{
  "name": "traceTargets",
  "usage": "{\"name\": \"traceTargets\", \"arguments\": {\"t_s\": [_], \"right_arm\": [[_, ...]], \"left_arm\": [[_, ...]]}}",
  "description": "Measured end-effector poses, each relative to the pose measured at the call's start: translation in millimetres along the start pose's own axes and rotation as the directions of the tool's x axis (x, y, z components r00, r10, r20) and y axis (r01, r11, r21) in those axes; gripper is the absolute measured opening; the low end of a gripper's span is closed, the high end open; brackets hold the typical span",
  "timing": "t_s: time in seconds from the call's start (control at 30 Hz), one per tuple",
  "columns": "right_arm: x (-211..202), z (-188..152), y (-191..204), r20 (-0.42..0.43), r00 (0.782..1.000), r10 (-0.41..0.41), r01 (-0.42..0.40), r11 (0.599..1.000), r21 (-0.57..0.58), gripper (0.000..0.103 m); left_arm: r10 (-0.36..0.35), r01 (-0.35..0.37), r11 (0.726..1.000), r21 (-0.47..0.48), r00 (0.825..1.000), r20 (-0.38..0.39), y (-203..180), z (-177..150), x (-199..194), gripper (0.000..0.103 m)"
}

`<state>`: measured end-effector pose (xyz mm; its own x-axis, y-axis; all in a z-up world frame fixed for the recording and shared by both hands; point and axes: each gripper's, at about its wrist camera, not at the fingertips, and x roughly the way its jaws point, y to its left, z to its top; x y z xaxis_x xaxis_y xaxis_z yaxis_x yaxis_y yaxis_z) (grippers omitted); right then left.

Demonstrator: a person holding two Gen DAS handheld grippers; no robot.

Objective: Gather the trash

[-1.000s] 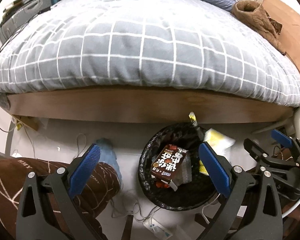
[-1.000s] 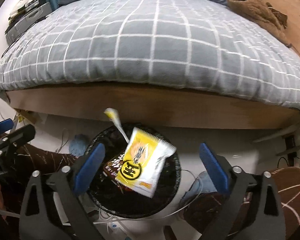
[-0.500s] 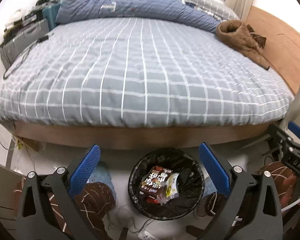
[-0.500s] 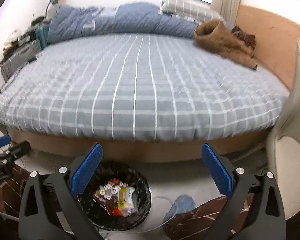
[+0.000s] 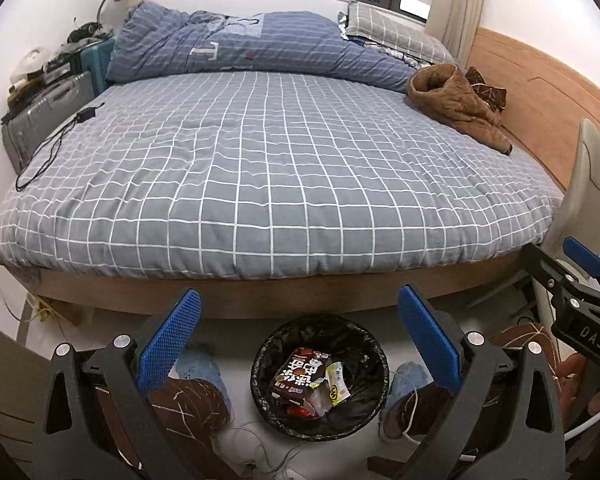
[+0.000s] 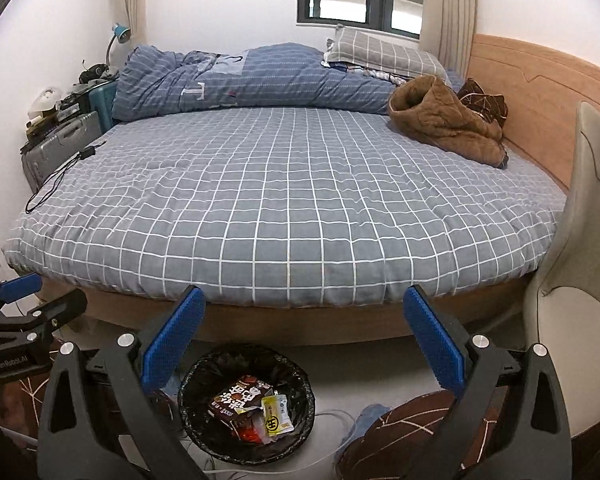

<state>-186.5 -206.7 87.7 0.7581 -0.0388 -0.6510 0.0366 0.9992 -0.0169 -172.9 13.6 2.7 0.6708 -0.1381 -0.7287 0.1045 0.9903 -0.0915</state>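
Both tongs — left (image 5: 298,334), right (image 6: 304,336) — gape wide, empty, above the lined bin (image 5: 260,364) before the checked bed (image 5: 268,168).

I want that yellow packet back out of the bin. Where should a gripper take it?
Pinch the yellow packet by its upper short edge, coming straight down. It lies flat atop the other wrappers in the black bin, beside the brown carton.

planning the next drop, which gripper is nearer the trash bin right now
Left, by a slim margin. The left gripper hangs directly above the trash bin, the bin centred between its open fingers. The right gripper sits off to the bin's right.
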Motion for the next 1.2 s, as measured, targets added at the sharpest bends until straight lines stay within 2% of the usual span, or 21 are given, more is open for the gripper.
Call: {"name": "traceTargets", "arguments": {"t_s": [1.07,1.2], "right_arm": [[2.2,-4.0,1.5,-0.015,1.000,-0.005,0.005,1.000,0.001,0.095],[2.3,-4.0,1.6,-0.016,1.000,-0.004,0.004,1.000,0.001,0.095]], "left_arm": [[-0.010,0.010,1.000,-0.010,1.000,-0.008,2.6,-2.1,3.0,0.097],[0.021,-0.021,0.999,0.026,1.000,0.002,-2.7,-2.1,2.8,0.097]]}}
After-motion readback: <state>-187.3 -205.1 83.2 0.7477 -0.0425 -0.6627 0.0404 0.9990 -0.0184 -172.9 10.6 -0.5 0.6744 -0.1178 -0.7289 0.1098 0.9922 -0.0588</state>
